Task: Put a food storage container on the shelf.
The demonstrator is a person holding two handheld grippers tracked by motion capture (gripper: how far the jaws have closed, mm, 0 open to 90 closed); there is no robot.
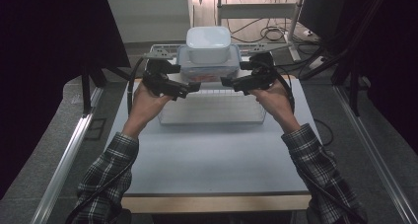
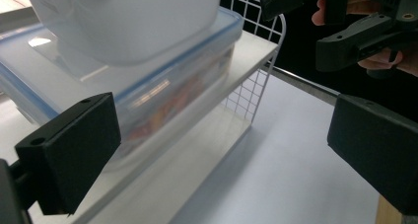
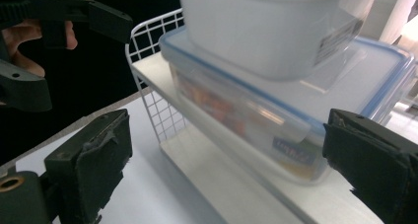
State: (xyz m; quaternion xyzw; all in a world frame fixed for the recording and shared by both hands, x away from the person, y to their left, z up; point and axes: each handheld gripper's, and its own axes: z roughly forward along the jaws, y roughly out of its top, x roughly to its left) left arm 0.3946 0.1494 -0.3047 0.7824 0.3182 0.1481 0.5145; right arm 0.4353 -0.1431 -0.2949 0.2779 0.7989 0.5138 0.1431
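Both forearms wear green-and-white plaid flannel sleeves (image 1: 111, 172). Each hand carries a matte black two-jaw gripper: the left gripper (image 1: 193, 88) and right gripper (image 1: 226, 81) have blocky rectangular pads, visible screws and trailing black cables.

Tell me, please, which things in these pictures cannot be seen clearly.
- Food in the clear container: right gripper view, an orange blur behind the frosted wall; its label is too blurred to read.
- White tub: both gripper views cut off its top at the upper edge.
- Wire rack lower shelf: high view, partly hidden by the left claw and the right claw.
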